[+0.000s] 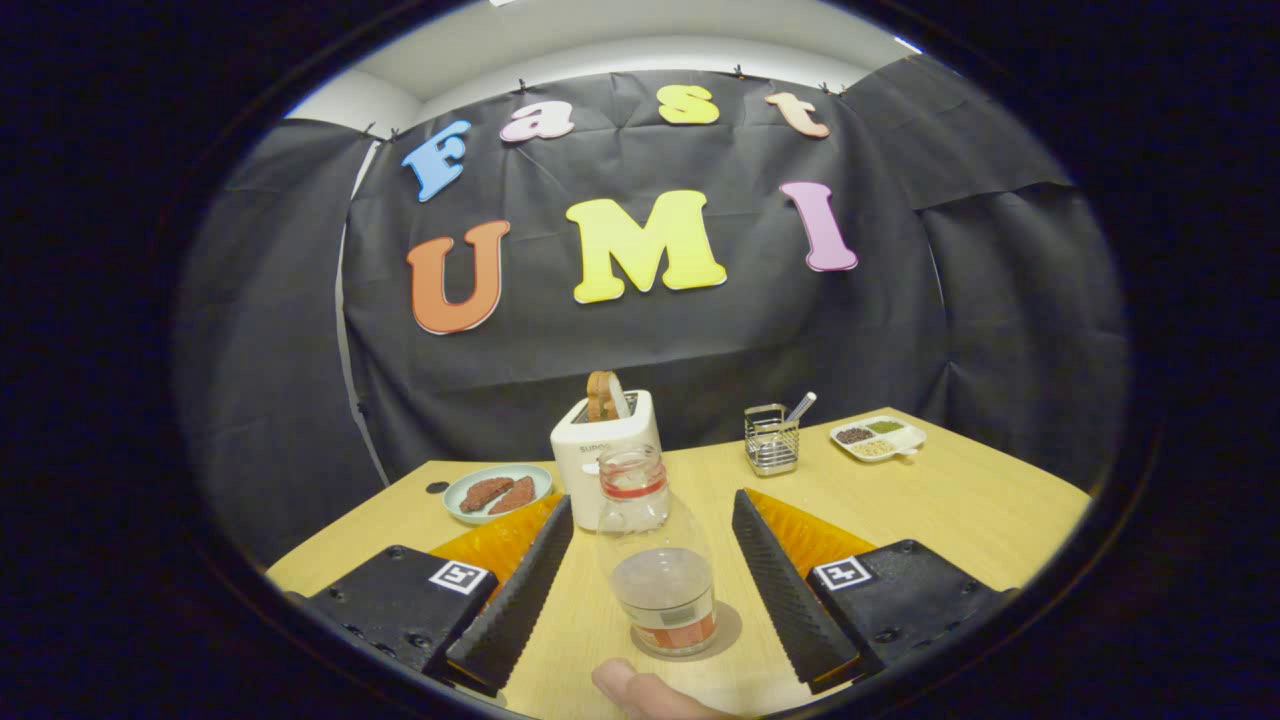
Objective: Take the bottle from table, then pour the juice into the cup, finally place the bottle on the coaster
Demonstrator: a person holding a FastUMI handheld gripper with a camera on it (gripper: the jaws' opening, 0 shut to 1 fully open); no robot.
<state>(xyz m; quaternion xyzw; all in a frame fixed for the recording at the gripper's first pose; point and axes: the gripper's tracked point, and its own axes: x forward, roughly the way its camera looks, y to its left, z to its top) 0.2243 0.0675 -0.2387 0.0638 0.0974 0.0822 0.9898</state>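
Your gripper [652, 560] stands released over a pale wooden table [960, 500], its 2 ribbed, wedge-shaped fingers [515, 590] spread wide and touching nothing.

Between them, upright and apart from both, stands the bottle [655, 560]: clear glass, round-bellied, narrowing to an open neck ringed by a red band, with a shallow pool of cloudy liquid at the bottom and a label low on its wall. It sits on a flat, round coaster [728, 632] whose rim shows at the bottle's 4 o'clock.

A fingertip [625, 685] of your hand rests on the table at the bottle's 6 o'clock, close to its base.

Beyond the bottle at 12 o'clock, just behind its neck, stands a glossy white toaster [600, 450] with rounded corners and a brown slice upright in its slot.

At the bottle's 10 o'clock lies a pale green round plate [470, 508] holding 2 reddish-brown oblong pieces.

At 1 o'clock stands a square wire-mesh metal holder [771, 440] with a slim utensil handle leaning out. Farther along at 2 o'clock lies a white divided tray [905, 440], its compartments filled with dark, green and tan grains.
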